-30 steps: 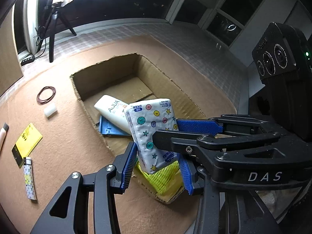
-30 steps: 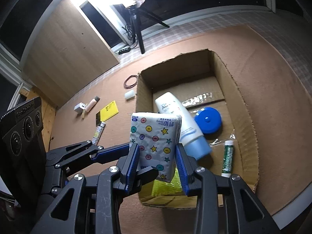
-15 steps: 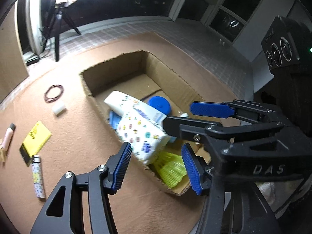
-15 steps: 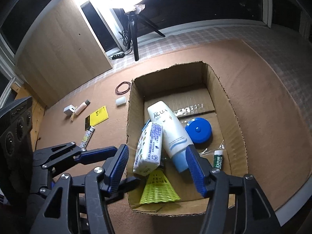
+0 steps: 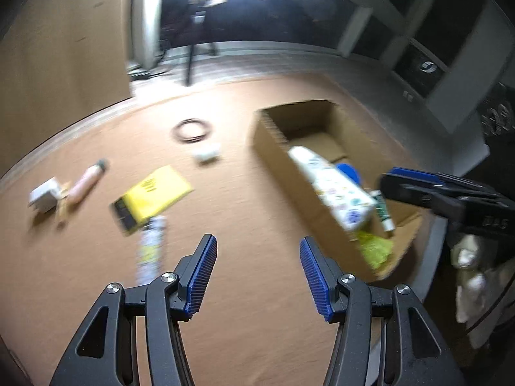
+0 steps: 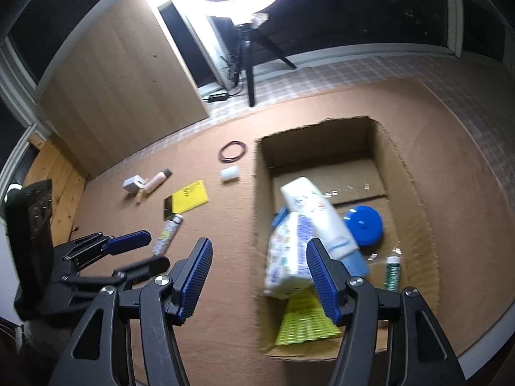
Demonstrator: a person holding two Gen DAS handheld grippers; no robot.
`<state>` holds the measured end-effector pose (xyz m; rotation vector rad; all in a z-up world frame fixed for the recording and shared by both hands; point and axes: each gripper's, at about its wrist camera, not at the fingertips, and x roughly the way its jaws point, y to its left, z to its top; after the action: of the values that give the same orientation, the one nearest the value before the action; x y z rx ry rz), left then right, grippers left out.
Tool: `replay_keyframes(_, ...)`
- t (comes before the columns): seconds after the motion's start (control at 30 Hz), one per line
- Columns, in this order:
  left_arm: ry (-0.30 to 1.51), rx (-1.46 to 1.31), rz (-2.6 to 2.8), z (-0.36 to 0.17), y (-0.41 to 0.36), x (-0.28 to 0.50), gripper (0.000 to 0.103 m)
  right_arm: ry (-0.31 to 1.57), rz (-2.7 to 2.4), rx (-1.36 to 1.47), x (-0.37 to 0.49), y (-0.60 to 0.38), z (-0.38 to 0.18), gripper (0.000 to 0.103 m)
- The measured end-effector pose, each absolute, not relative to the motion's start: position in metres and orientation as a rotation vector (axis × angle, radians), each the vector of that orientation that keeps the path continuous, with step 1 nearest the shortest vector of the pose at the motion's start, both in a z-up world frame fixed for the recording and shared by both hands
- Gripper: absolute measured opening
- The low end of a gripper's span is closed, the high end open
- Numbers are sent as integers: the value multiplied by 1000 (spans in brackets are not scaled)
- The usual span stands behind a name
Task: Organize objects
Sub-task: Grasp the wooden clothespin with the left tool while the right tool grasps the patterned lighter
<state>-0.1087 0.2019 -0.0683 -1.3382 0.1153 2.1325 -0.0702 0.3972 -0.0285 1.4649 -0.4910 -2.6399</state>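
**Tissue pack released into the box**

Both grippers have just been opening, and nothing is between the jaws now. A second ago they pinched the tissue pack (image 6: 289, 257) together – now it lies inside the cardboard box (image 6: 415, 186), leaning on the white lotion tube (image 6: 317, 212). So this item is placed. The left gripper (image 5: 256, 273) is spread and has swung toward the loose things: the yellow card (image 5: 154, 194) and the lighter (image 5: 151, 247). The right gripper (image 6: 259, 280) is spread too. The box also holds a blue round lid (image 6: 365, 225), a green tube (image 6: 393, 271) and a yellow shuttlecock (image 6: 304, 320).
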Motion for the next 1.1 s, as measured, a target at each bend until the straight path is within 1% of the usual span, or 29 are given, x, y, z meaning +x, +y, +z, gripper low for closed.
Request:
replay_keyframes(0.23,58,-1471,2239,-82,124,-136,58,-451,-2577,1432,-85,353,-28,57)
replay_keyframes(0.4,-42,-1524,2295,-89,78,-155,58,-442,-2504,1448,-103,310,-42,57)
replay_keyframes(0.53,-58,-1532,2342,-95,54,-171,58,-403,-2457,1485,-119,275,-59,57)
replay_keyframes(0.73,-64,-1550,2371,-111,39,-203,57,-407,-2375,1586,-146,240,-93,57)
replay_keyframes(0.8,-65,-1559,2381,-119,36,-215,57,-370,-2369,1611,-152,229,-102,57)
replay_keyframes(0.9,-74,-1580,2382,-131,33,-230,51,-347,-2363,1641,-161,218,-112,56)
replay_keyframes(0.93,-74,-1586,2384,-134,32,-234,49,-343,-2357,1651,-164,215,-116,54)
replay_keyframes(1.03,-73,-1595,2388,-143,32,-246,45,-310,-2358,1683,-173,208,-123,50)
replay_keyframes(1.1,-65,-1595,2389,-147,34,-253,44,-296,-2355,1697,-176,204,-127,48)
